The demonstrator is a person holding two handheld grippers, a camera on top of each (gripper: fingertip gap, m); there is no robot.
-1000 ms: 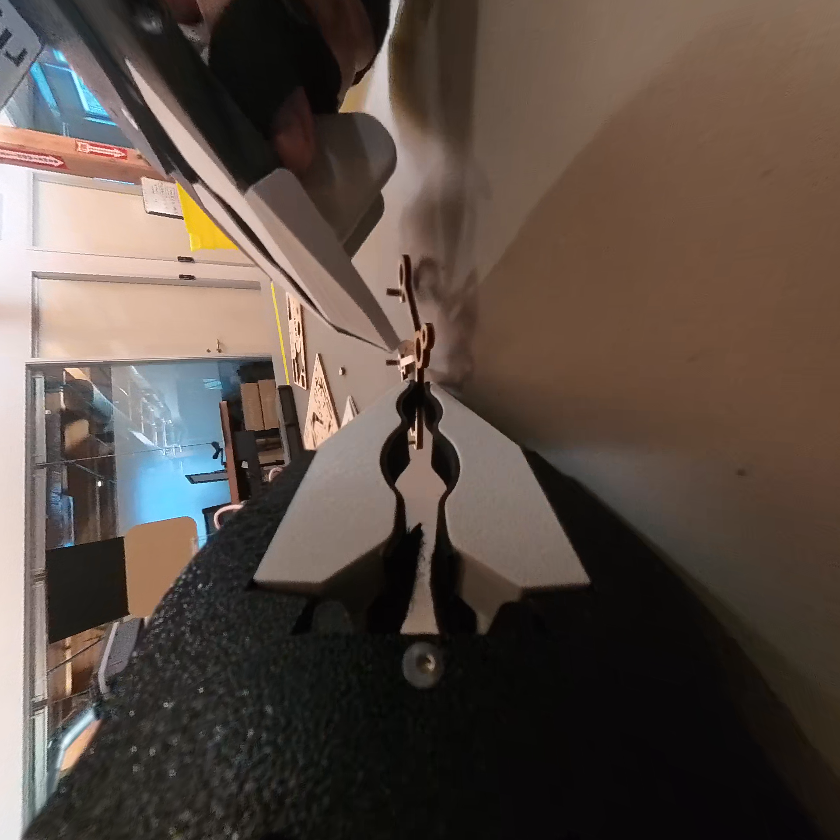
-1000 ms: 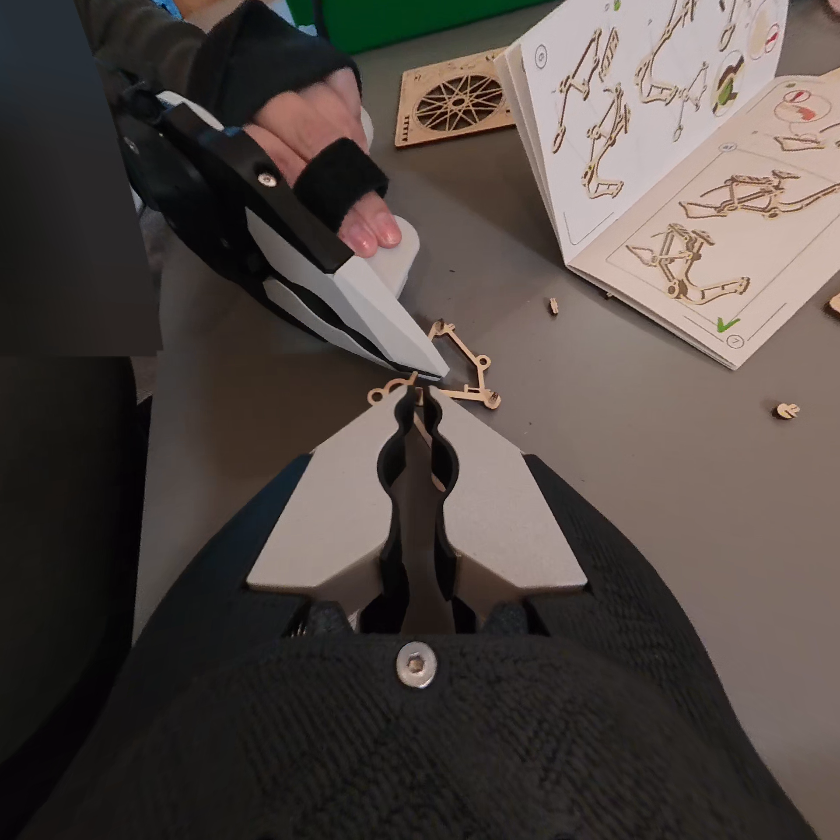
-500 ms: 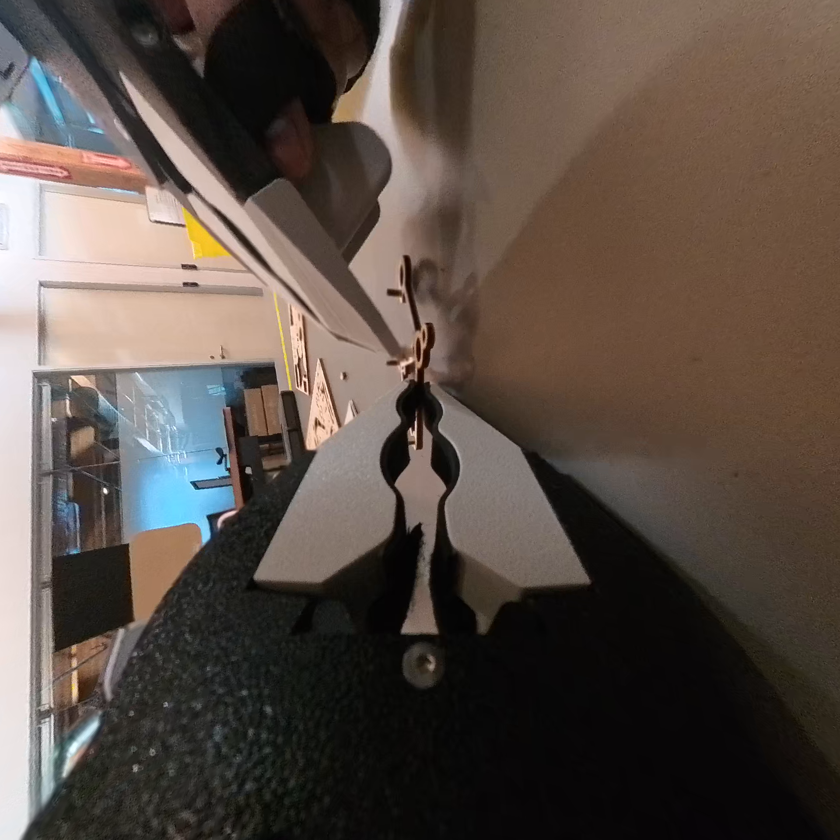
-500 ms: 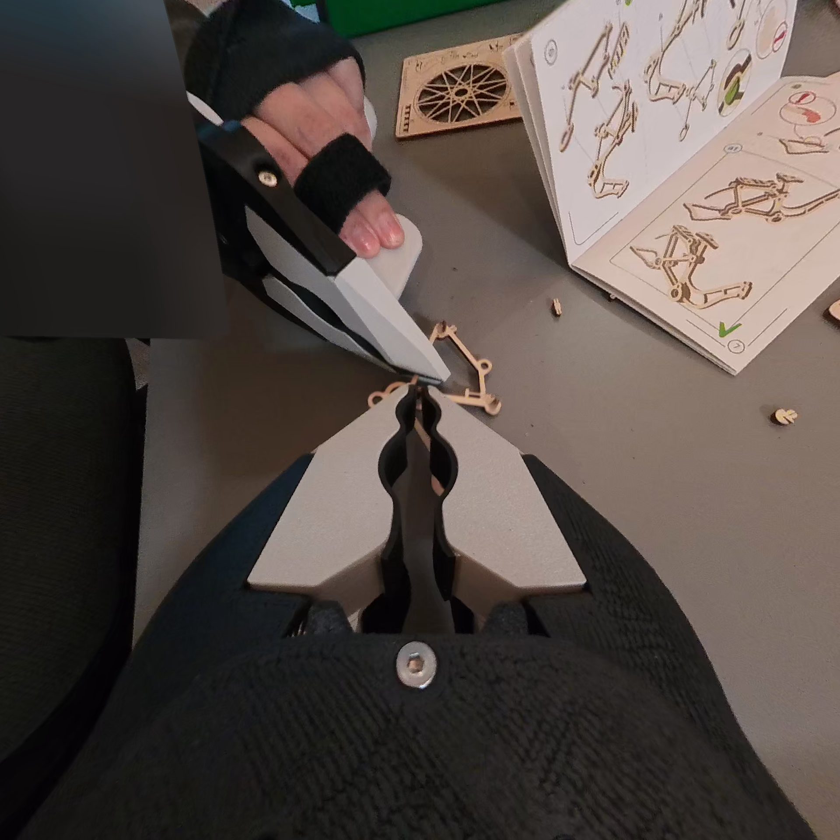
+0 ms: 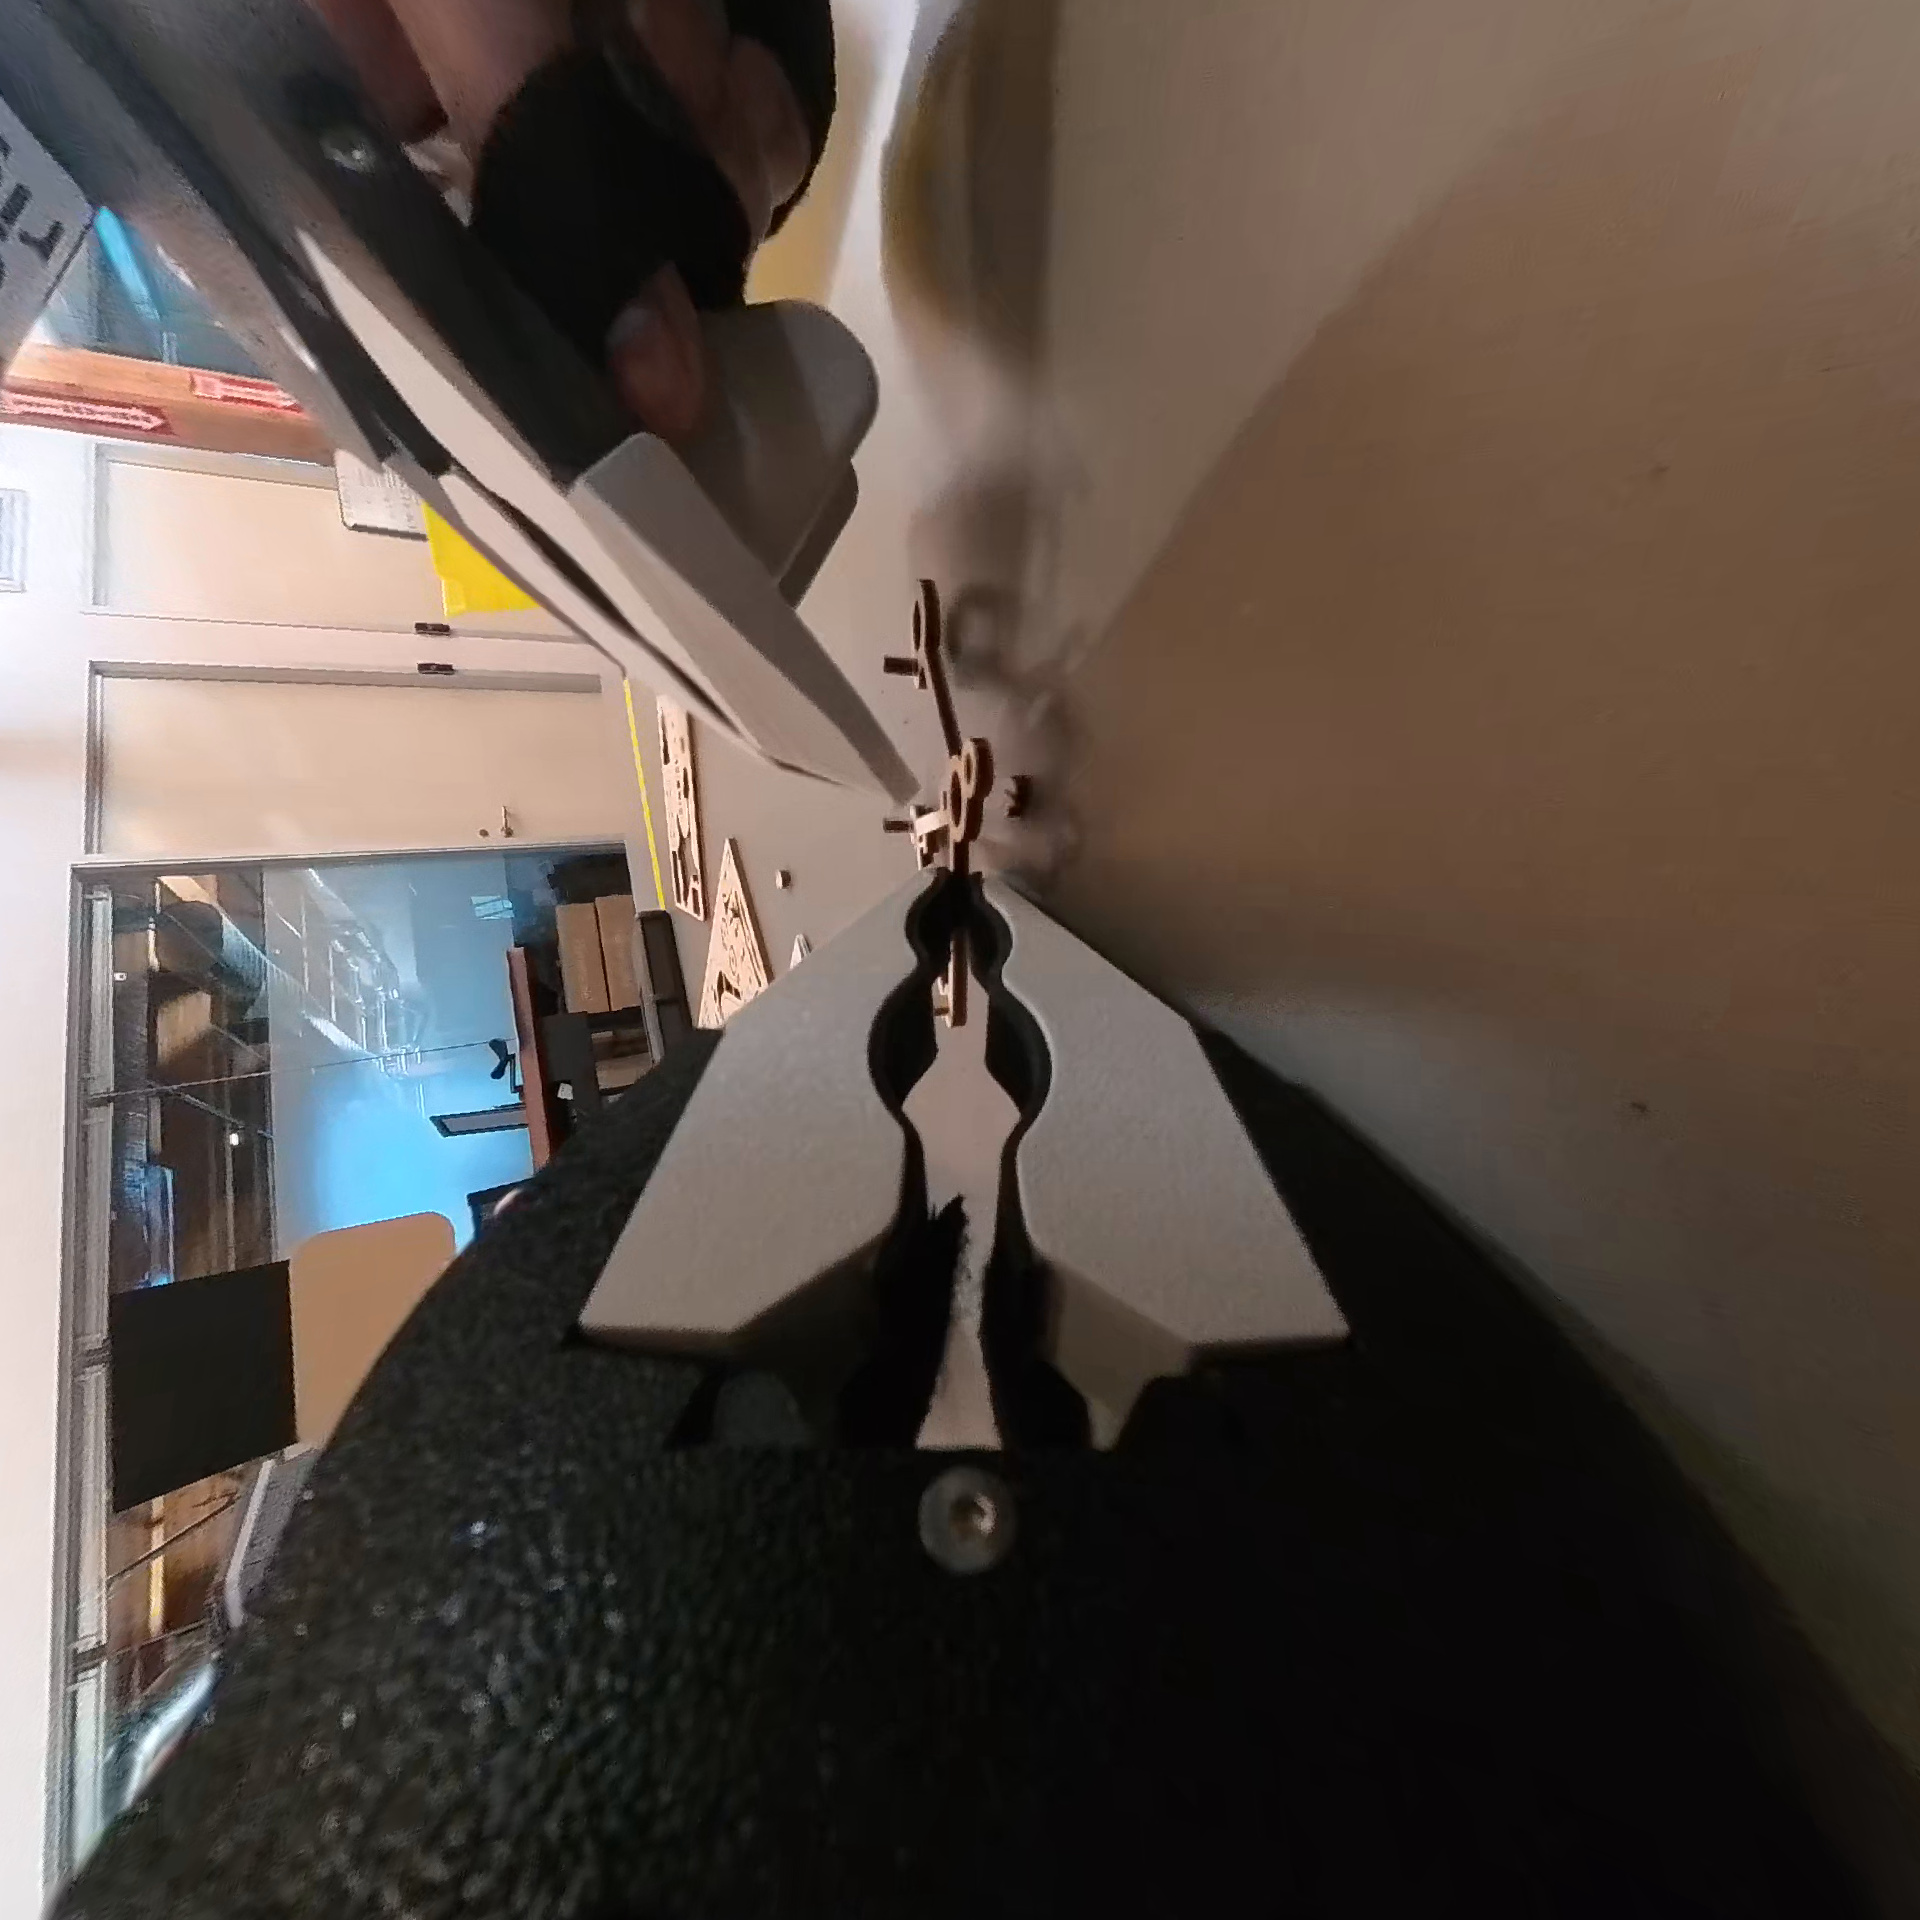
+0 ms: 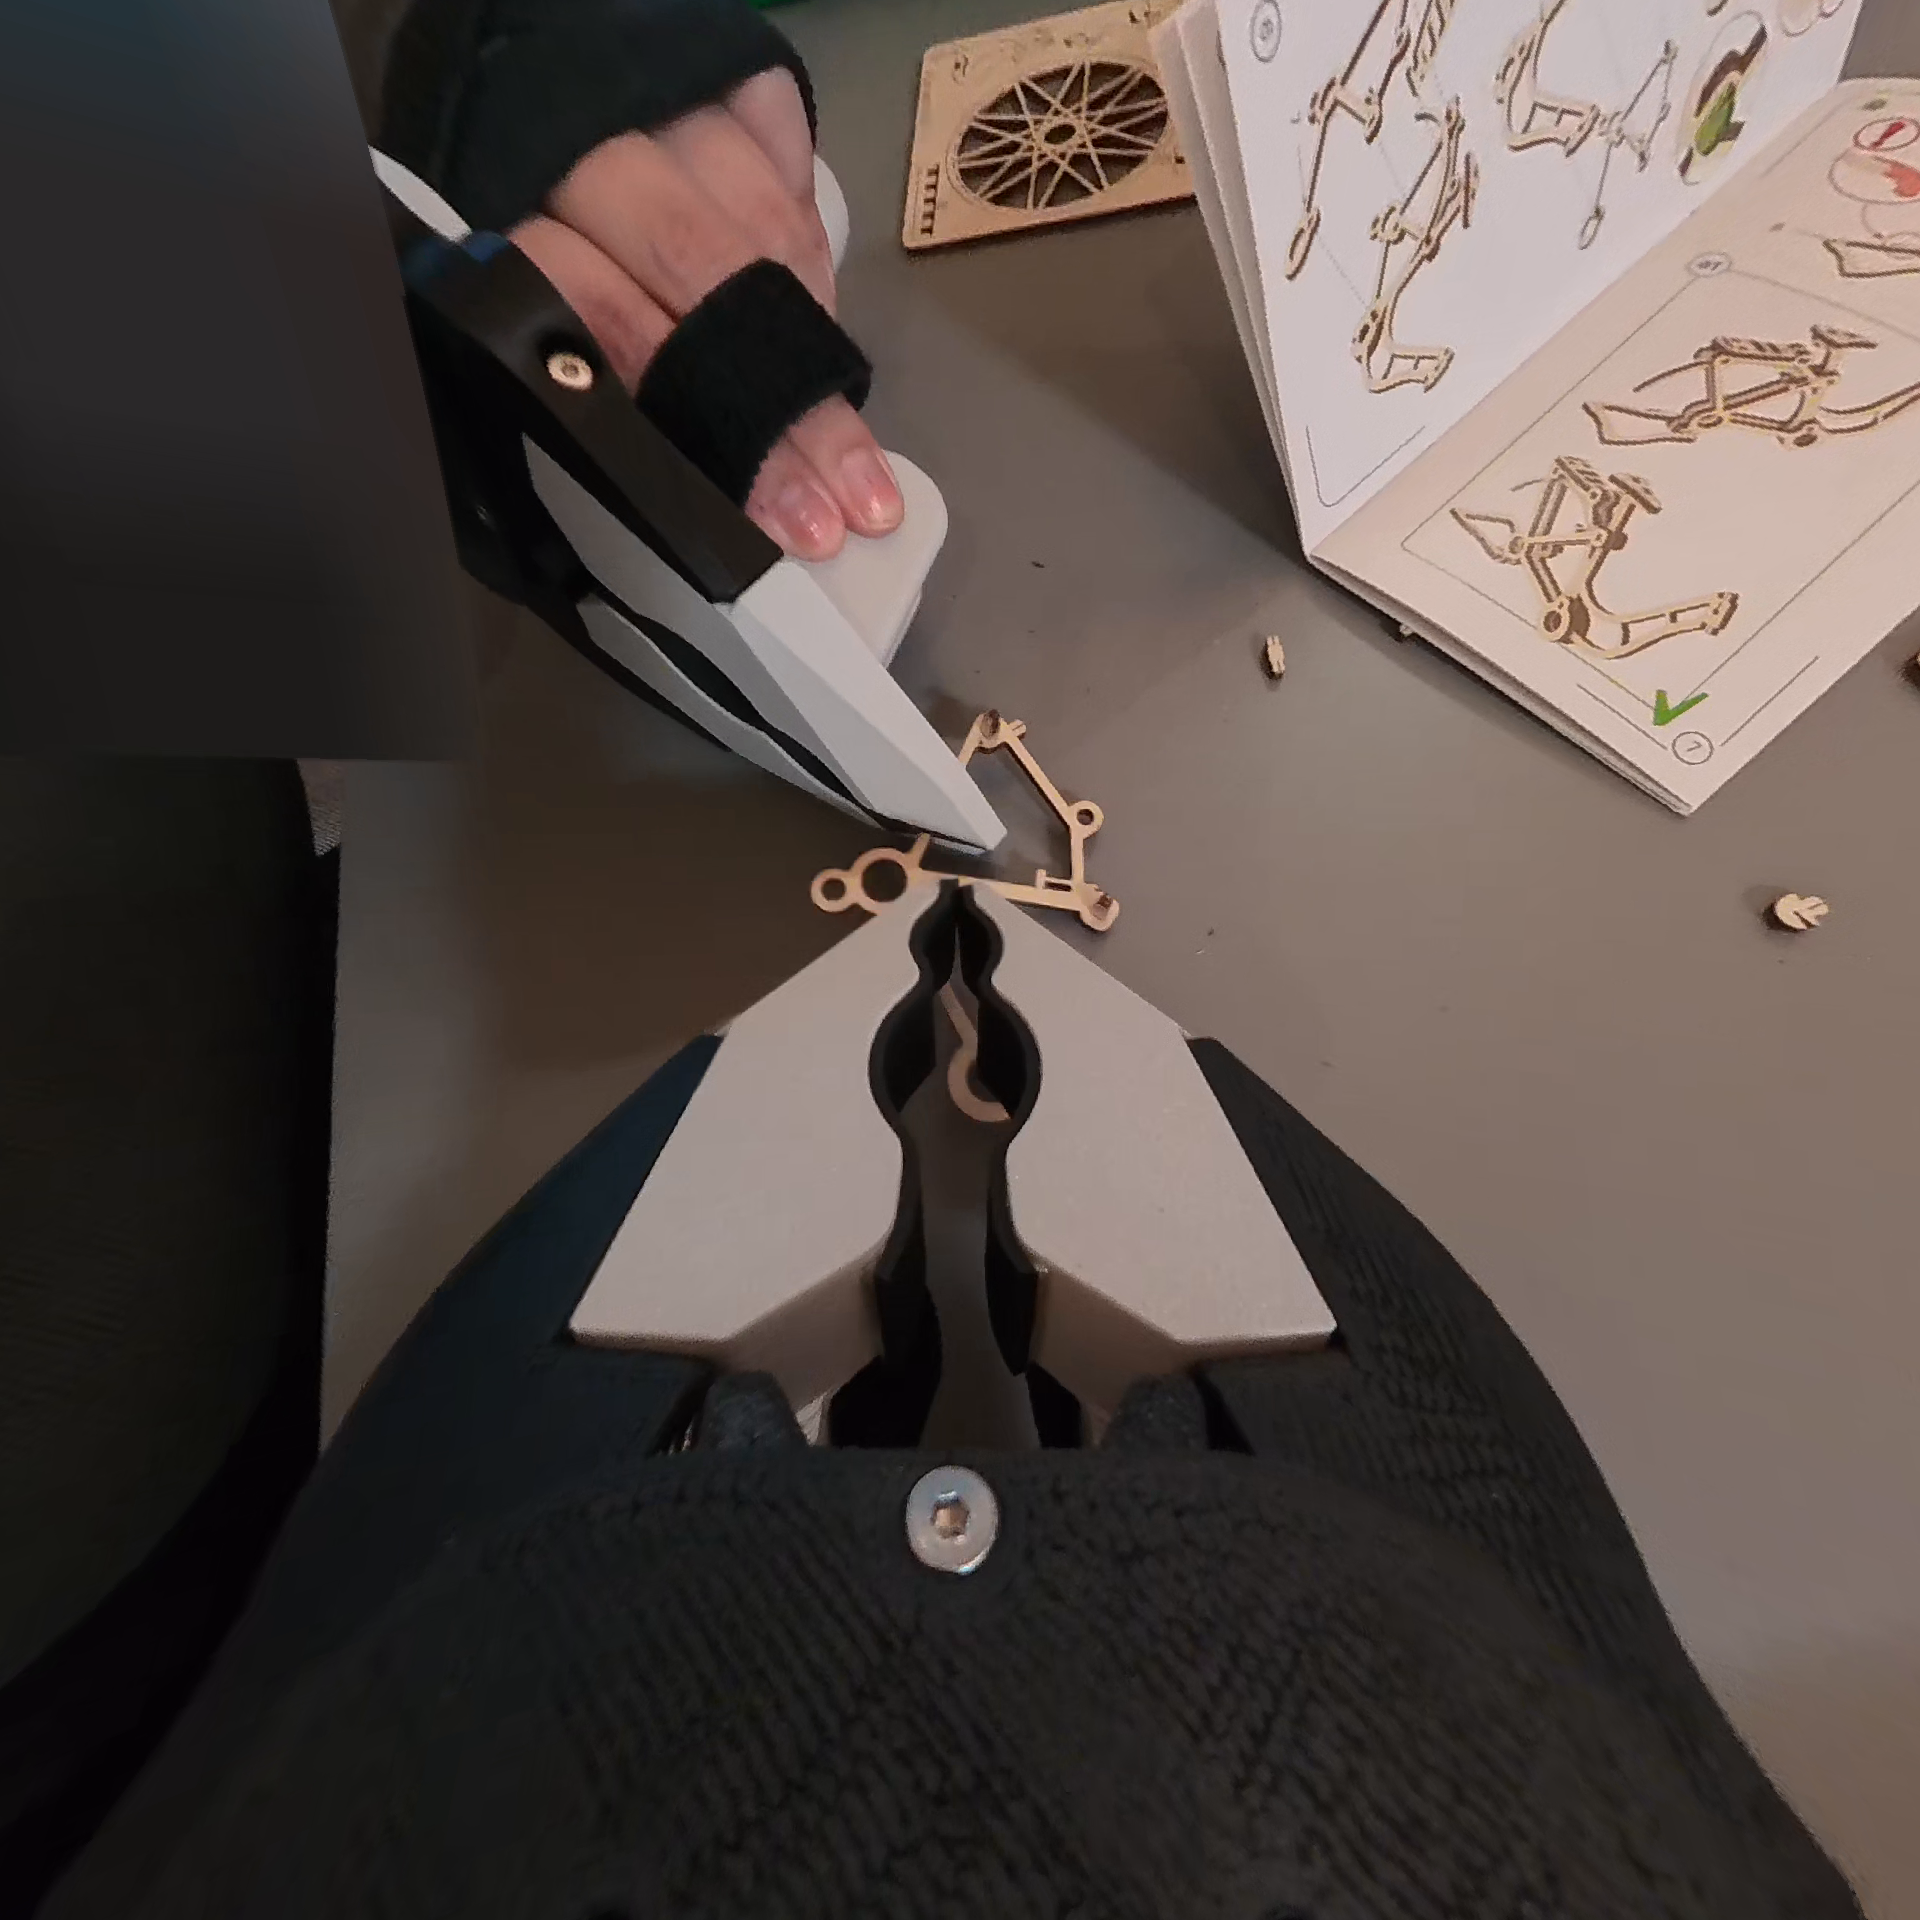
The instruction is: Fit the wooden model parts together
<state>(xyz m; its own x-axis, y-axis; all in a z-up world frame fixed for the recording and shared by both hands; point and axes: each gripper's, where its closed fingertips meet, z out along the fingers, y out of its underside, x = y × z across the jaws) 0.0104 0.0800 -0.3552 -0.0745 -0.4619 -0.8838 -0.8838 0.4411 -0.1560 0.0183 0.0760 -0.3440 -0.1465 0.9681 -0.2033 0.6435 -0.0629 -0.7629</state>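
Right wrist view looks down on the grey counter (image 6: 1403, 1039): the right tongs (image 6: 954, 902) are clenched on a thin wooden part (image 6: 871, 883) with two ring holes sticking out left, and its ring end shows back between the fingers. The left tongs (image 6: 971, 831) come in from the far left, clenched on the frame (image 6: 1060, 821), a wooden triangle touching that part. A booklet (image 6: 1558, 416) and a wheel sheet (image 6: 1049, 125) lie farther off.

Left wrist view is rolled sideways, so you only see the frame (image 5: 961, 800) edge-on, pinched in the left tongs (image 5: 956, 883), with the right tongs (image 5: 894, 795) meeting it. It also catches wooden sheets (image 5: 727, 935) across the counter and a room behind.
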